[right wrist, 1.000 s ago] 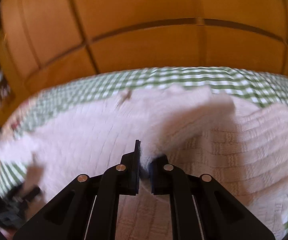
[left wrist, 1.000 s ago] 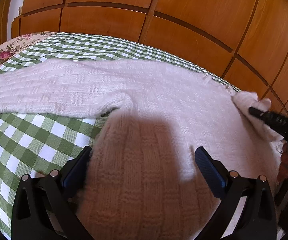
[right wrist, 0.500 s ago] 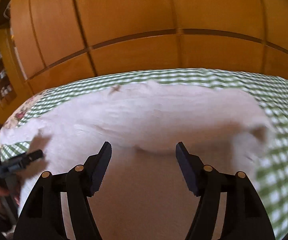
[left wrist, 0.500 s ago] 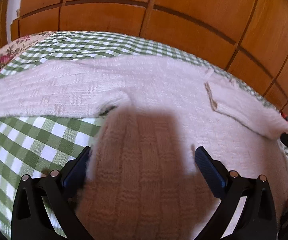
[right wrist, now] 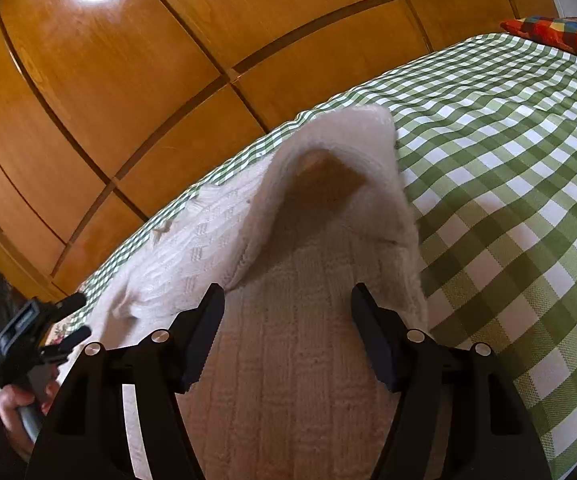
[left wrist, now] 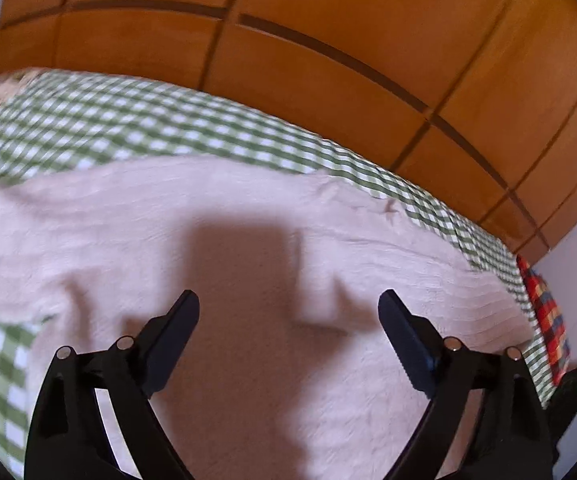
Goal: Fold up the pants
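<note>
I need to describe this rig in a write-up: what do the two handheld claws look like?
Both match: the left claw and right claw have black angular linkage arms with round silver pivot pins and dark blue fingers with ridged inner faces. No cables or markings show.

green checked bedspread [right wrist: 508,184], wooden wardrobe [left wrist: 328,40], multicoloured cushion [right wrist: 556,34]
</note>
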A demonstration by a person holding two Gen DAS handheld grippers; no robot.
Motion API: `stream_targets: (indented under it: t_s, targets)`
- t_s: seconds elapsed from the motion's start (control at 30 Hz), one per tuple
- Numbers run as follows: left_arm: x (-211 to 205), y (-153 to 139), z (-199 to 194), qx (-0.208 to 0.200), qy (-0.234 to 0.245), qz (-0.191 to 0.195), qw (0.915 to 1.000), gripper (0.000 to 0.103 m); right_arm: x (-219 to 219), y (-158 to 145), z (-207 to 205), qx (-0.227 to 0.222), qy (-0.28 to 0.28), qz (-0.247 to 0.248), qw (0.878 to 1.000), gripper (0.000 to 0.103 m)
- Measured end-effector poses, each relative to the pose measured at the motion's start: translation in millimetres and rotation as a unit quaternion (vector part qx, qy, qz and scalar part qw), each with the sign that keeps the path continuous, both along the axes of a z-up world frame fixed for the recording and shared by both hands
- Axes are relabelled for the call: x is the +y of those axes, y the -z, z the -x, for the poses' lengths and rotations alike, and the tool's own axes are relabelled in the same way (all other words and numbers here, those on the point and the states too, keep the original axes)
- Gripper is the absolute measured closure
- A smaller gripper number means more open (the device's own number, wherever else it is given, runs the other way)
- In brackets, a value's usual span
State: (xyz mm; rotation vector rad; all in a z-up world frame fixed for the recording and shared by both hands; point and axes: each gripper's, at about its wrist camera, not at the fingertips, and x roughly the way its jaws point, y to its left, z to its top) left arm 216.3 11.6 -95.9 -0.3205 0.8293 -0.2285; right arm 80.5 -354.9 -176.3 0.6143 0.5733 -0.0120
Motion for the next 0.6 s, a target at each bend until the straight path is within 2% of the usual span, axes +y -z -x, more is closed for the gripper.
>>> stream_targets:
  t_s: [0.13, 0.2, 0.3, 0.33, 0.37, 0.4, 0.43, 0.5, 0.6]
  targets:
    - [-22, 12, -16, 0.025, 0.019, 0.000, 0.9995, 0.016, 2, 2, 1, -0.004, -0.001, -0.005, 1.000, 0.038]
    - [-27, 21, -24, 0.045, 0.025, 0.016, 0.9986, 0.016, 2, 3, 3, -0.007, 0.001, -0.008, 1.000, 0.038]
    - [-29, 31, -30, 0.059, 0.002, 0.030, 0.9978, 0.038, 2, 3, 3, -0.009, 0.001, -0.010, 1.000, 0.038]
    - [-30, 32, -30, 0.061, -0.001, 0.028, 0.9977, 0.054, 2, 4, 3, -0.009, 0.002, -0.009, 1.000, 0.038]
    - [-30, 33, -31, 0.065, 0.001, 0.029, 0.9975, 0.075, 3, 4, 3, -0.009, 0.002, -0.008, 1.000, 0.038]
    - [-29, 32, -32, 0.068, 0.008, 0.032, 0.9972, 0.081, 3, 4, 3, -0.009, 0.002, -0.008, 1.000, 0.038]
    - [-27, 30, -32, 0.064, 0.010, 0.034, 0.9973, 0.094, 3, 4, 3, -0.010, 0.003, -0.009, 1.000, 0.038]
    - [-19, 19, -28, 0.034, 0.016, 0.038, 0.9986, 0.096, 2, 4, 3, -0.012, 0.003, -0.012, 1.000, 0.038]
    - [-6, 8, -21, 0.003, 0.006, 0.019, 0.9998, 0.096, 1, 5, 5, -0.015, 0.003, -0.017, 1.000, 0.038]
